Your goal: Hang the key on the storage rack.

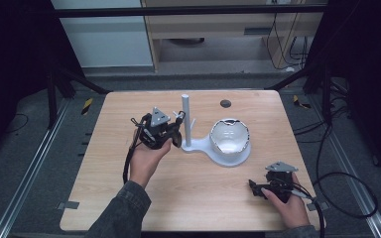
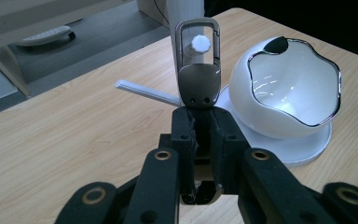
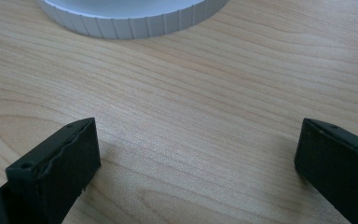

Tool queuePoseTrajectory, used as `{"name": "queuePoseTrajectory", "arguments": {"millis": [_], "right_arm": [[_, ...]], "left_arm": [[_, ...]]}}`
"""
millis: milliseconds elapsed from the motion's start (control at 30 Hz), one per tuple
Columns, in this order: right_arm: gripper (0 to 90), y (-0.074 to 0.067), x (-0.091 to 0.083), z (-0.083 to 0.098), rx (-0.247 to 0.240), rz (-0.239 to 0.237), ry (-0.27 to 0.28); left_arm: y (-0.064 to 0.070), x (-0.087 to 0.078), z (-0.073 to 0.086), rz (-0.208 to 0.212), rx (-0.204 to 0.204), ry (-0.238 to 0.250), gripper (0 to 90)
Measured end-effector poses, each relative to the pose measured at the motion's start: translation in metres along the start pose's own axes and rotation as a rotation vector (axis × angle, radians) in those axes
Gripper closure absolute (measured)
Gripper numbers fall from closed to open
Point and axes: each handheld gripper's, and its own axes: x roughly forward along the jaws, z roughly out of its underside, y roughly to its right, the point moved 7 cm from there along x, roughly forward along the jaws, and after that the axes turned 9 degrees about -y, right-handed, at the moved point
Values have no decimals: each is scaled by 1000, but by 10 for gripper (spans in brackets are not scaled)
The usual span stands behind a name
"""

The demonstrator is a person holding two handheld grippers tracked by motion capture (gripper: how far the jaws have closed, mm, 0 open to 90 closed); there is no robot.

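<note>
Holding metal carabiner clip (image 2: 198,65) upright in left gripper (image 2: 200,140), jaws pressing tight on clip's lower end. Framing round tip of white peg (image 2: 200,44) inside clip's loop, in left gripper view. Hovering beside white stand post (image 1: 186,116), near bench (image 1: 198,198) middle. Sitting just right of post on same white base (image 1: 228,158): glossy white bowl (image 2: 289,88) with chrome rim, tilting toward gripper. Resting right gripper (image 3: 196,154) low over bench's near right corner, jaws spreading wide, gripping nothing, near ribbed base edge.
</note>
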Motion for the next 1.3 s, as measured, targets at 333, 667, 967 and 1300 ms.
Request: {"name": "queuePoseTrajectory", "arguments": {"millis": [333, 667, 967, 1300], "right_arm": [[5, 0, 0, 0, 0, 0, 0], [4, 0, 0, 0, 0, 0, 0], [4, 0, 0, 0, -1, -1, 0], [4, 0, 1, -1, 5, -1, -2]], "left_arm": [[0, 8, 4, 3, -12, -5, 804], [0, 14, 5, 14, -37, 3, 804], [1, 19, 6, 8, -40, 12, 803], [3, 26, 6, -1, -55, 36, 802]]}}
